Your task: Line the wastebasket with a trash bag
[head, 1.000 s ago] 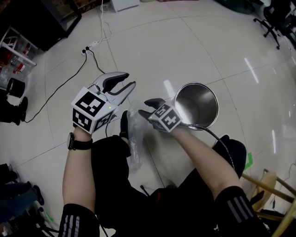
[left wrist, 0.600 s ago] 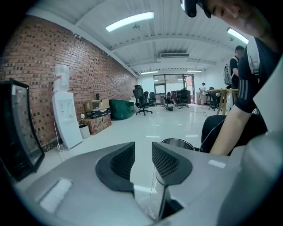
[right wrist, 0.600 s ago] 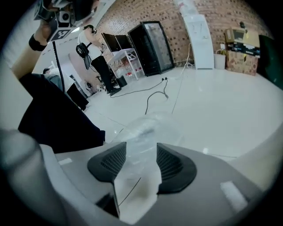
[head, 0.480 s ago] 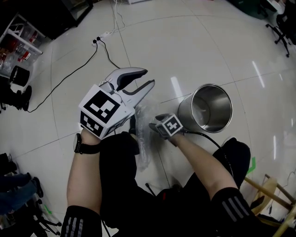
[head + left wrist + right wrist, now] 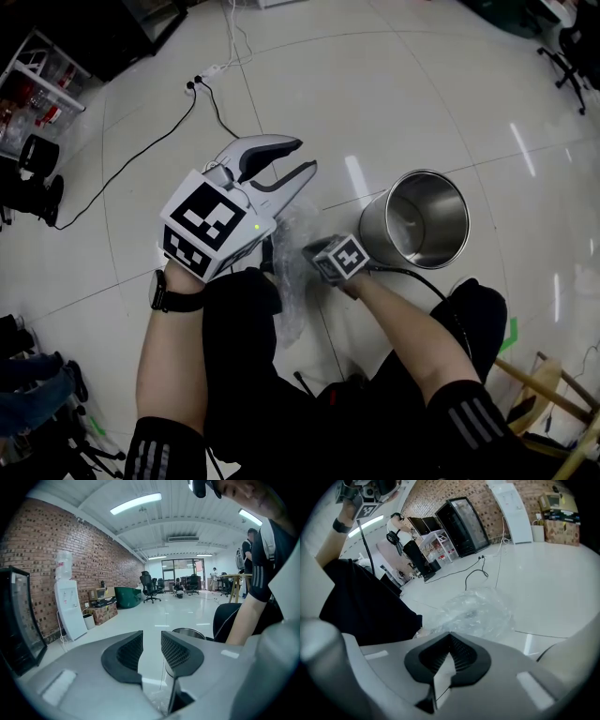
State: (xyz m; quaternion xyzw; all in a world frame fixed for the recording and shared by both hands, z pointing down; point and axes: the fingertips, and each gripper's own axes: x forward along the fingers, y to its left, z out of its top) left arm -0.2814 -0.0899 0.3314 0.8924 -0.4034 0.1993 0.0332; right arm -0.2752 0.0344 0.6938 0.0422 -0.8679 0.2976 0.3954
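A round steel wastebasket (image 5: 373,231) stands open and empty on the white floor; its rim (image 5: 188,631) shows past my left jaws. A crumpled clear trash bag (image 5: 292,277) lies by the person's dark knee, left of the bin. My right gripper (image 5: 310,251) is low on the bag's right edge, with the cube toward the bin. Its jaws are shut (image 5: 449,637) with a sliver of film between the pads, and the bag (image 5: 476,611) bunches just beyond. My left gripper (image 5: 306,157) hovers above the bag, open (image 5: 151,638) with nothing between its jaws.
A black cable and power strip (image 5: 202,89) trail across the floor at the upper left. A dark cabinet and shelves (image 5: 56,56) stand beyond them. Wooden chair legs (image 5: 548,384) sit at the lower right. A water dispenser (image 5: 70,609) stands by the brick wall.
My right gripper dropped from beside the bin's rim down onto the bag's edge and its jaws closed there. The left gripper stayed in place, still open.
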